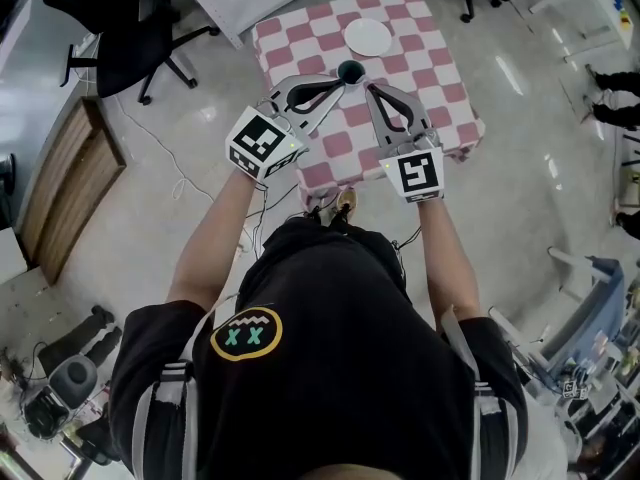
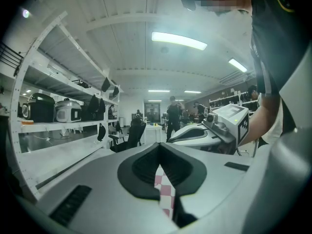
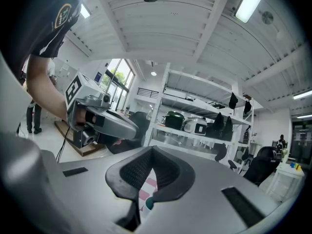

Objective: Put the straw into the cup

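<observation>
Cup (image 1: 350, 71), dark teal, stands upper ctr of head view on the pink-and-white checked desk (image 1: 440, 78), just below a white round disc (image 1: 367, 36). L claw (image 1: 338, 86) and R claw (image 1: 369, 88) point at it from lower left and lower right, tips near its rim. Both claws' tips are pressed together. Checked cloth shows thru the gap behind the tips, and a teal edge of the cup shows there in the R gripper view.

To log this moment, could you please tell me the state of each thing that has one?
Left hand-held gripper: shut, nothing between the jaws.
Right hand-held gripper: shut, empty.
Cup: upright on the checked table, no straw seen in it.
White disc: lying flat on the table.
</observation>
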